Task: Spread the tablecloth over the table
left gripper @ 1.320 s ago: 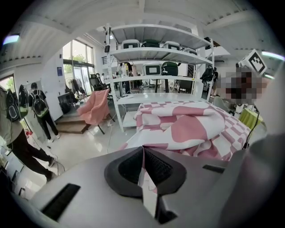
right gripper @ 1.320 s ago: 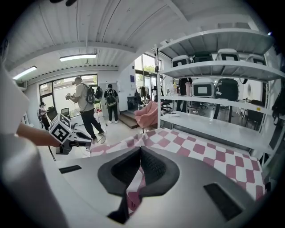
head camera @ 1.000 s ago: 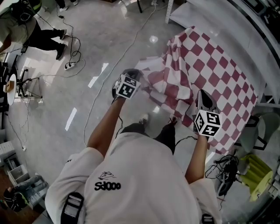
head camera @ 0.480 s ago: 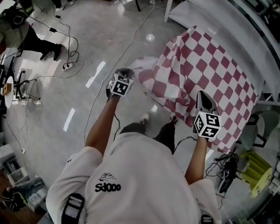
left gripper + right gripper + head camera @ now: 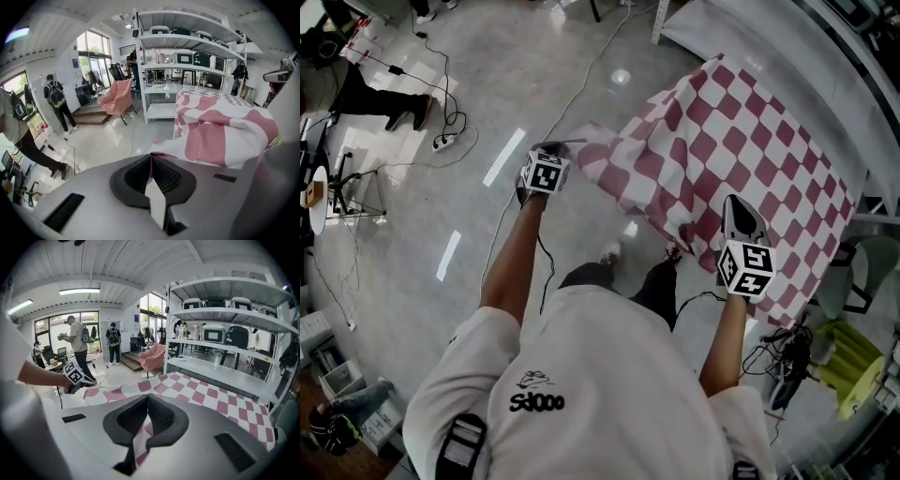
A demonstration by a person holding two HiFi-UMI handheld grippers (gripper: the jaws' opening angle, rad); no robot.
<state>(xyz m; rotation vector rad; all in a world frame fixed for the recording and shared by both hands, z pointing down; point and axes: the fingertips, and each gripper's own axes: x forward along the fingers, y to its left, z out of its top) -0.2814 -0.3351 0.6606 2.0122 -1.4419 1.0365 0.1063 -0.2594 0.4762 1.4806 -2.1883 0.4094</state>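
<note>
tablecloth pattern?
Dark red (pinkish) and white checks on the tablecloth; clearest in the head view.

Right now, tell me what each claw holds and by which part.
Both hold the tablecloth: left claw pinches a corner, right claw the near edge.

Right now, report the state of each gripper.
The left gripper: shut on the tablecloth.
The right gripper: shut on the tablecloth too.

Pink armchair [image 5: 117, 96] beside white shelving [image 5: 187, 44] — cables [image 5: 572, 103] trailing over the glossy floor [image 5: 412, 216], 2 people [image 5: 77, 345] near the windows.
</note>
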